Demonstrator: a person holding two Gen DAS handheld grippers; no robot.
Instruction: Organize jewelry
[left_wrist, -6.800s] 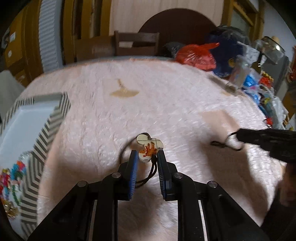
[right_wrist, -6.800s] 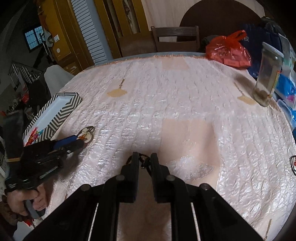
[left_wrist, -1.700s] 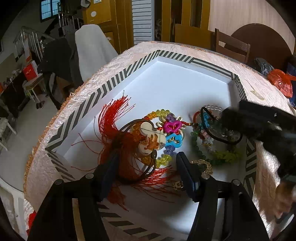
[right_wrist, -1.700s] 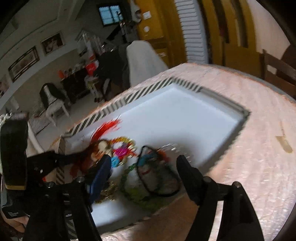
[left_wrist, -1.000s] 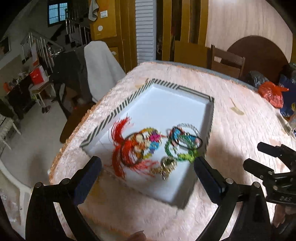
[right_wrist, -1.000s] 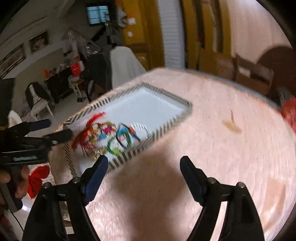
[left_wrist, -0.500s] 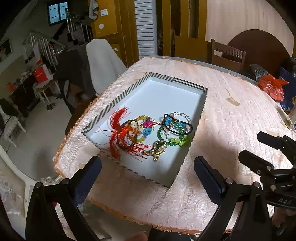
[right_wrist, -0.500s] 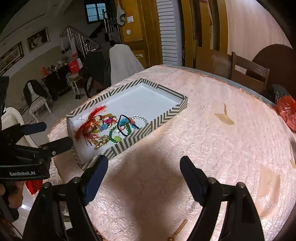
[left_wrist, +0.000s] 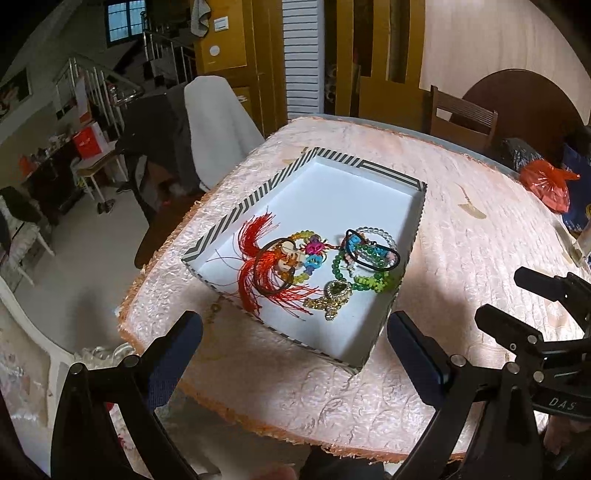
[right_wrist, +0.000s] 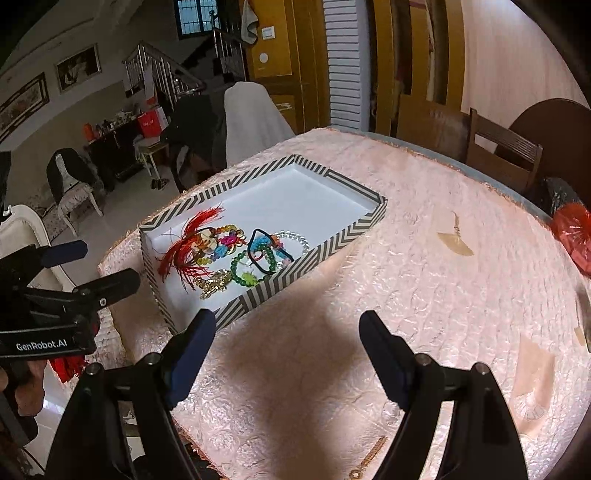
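A black-and-white striped box (left_wrist: 369, 163) with a white floor lies on the pink tablecloth (left_wrist: 480, 240). Inside lie a red tassel pendant (left_wrist: 258, 258), a multicoloured bead bracelet (left_wrist: 314, 254), a green bead bracelet (left_wrist: 365, 281), a black cord loop (left_wrist: 393, 258) and a gold heart brooch (left_wrist: 334, 293). My left gripper (left_wrist: 294, 325) hangs open and empty above the box's near corner. My right gripper (right_wrist: 288, 321) is open and empty over bare cloth just right of the box (right_wrist: 332, 243). Each gripper shows in the other's view, the right gripper (left_wrist: 504, 293) and the left gripper (right_wrist: 103, 264).
The table's fringed edge (left_wrist: 258, 413) runs close below the box. A wooden chair (left_wrist: 461, 114) and a red plastic bag (left_wrist: 546, 184) are at the far side. A cloth-draped chair (left_wrist: 214, 122) stands left of the table. A small gold chain (right_wrist: 365, 461) lies near the front edge.
Both grippers carried a pendant and a black cord from the table into the box, let go, and drew back and upward. Over the last second the box has shrunk slightly in both views.
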